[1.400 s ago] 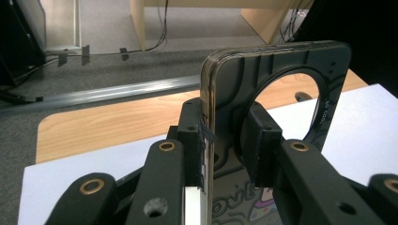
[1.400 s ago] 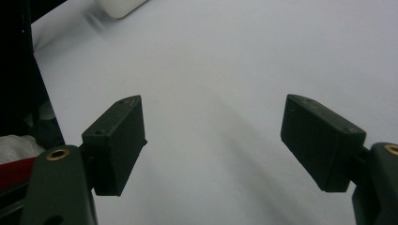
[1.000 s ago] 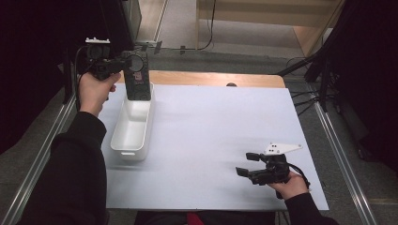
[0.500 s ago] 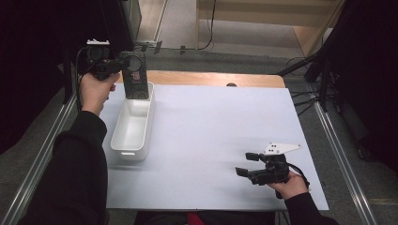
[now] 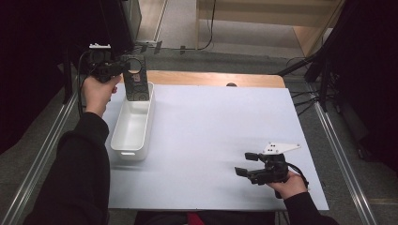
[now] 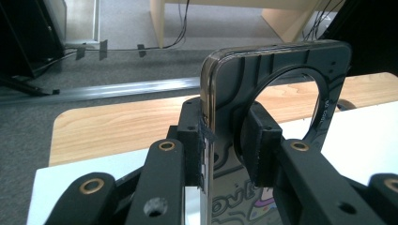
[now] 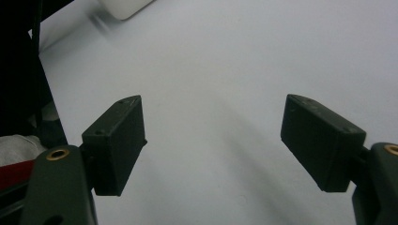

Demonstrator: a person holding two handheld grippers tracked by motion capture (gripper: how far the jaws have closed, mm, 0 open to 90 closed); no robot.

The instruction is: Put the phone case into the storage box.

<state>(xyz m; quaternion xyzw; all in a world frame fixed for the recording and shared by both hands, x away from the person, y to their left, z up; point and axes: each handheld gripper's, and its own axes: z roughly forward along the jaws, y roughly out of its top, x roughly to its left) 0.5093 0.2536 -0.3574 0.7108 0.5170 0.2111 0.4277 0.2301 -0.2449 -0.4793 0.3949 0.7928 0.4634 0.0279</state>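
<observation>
Here, the left hand-held gripper clamps a flat, glossy black case with a round cutout upright above a white plastic bin; the right hand-held gripper rests wide.

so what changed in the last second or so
The left claw, still shut on the dark flat panel, has carried it slightly down toward the far end of the white bin. The right claw stays open and still over the white table; the bin has not moved.

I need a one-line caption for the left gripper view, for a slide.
The left gripper clamps a dark flat case with a round hole, upright above the white table.
</observation>
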